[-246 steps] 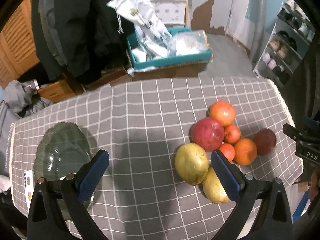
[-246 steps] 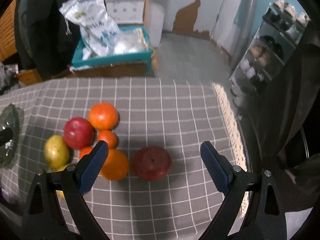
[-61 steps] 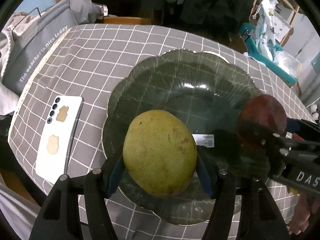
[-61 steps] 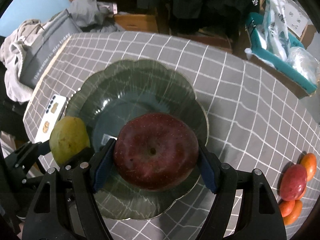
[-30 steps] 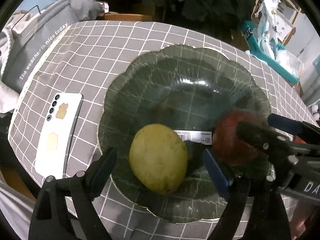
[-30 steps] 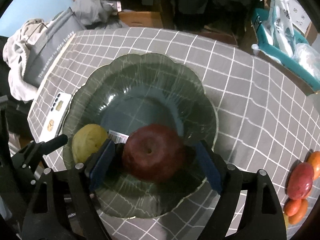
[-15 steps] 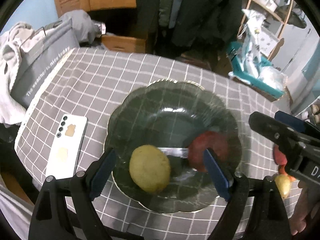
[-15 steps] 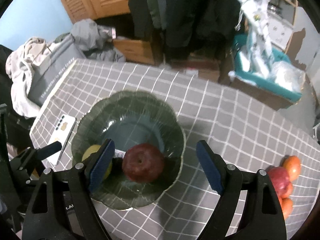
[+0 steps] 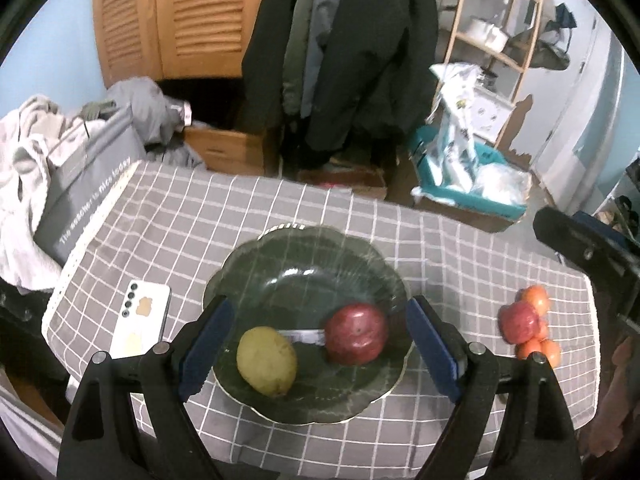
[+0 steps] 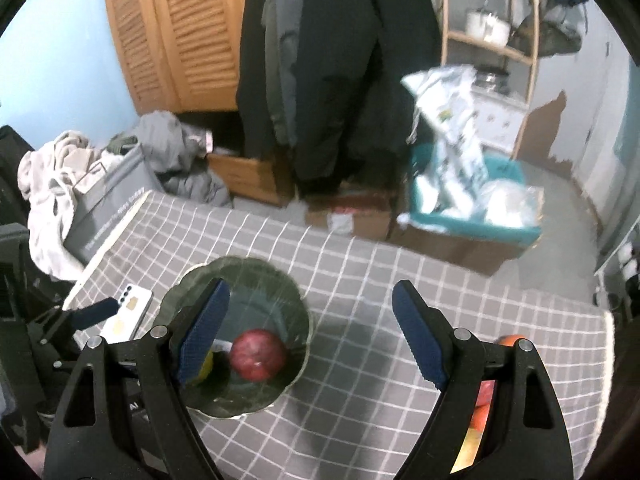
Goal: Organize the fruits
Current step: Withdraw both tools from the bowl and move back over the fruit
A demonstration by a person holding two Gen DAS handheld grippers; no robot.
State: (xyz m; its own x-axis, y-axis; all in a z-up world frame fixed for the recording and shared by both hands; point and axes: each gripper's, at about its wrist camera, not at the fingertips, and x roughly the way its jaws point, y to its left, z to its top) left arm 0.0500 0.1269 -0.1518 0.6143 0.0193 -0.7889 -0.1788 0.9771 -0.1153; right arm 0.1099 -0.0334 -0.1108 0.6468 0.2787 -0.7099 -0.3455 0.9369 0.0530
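In the right wrist view we can barely make out the yellow-green fruit (image 10: 206, 364): the near left finger of the right gripper (image 10: 310, 334) covers most of it, and the loose fruits at the right (image 10: 482, 400) show only as slivers of orange and red behind the other finger. The whole view is a little blurred. From the left wrist view things read clearly: the dark green plate (image 9: 280, 256) sits on the checked grey tabletop (image 9: 240, 208), with the yellow-green fruit (image 9: 267, 361) at its near left and the red apple (image 9: 356, 334) just beside it to the right, a white label between them. The remaining fruits (image 9: 528, 328) cluster near the right edge of the tabletop, well apart from the plate. The left gripper (image 9: 316, 346) hangs above the plate with its jaws spread wide and empty; the right gripper's jaws are likewise wide and hold nothing. A white phone (image 9: 140, 322) lies left of the plate. At the far left stand a grey bag (image 9: 86, 184) and crumpled clothes, with dark coats (image 9: 344, 52) and a teal box (image 9: 472, 188) beyond the far edge
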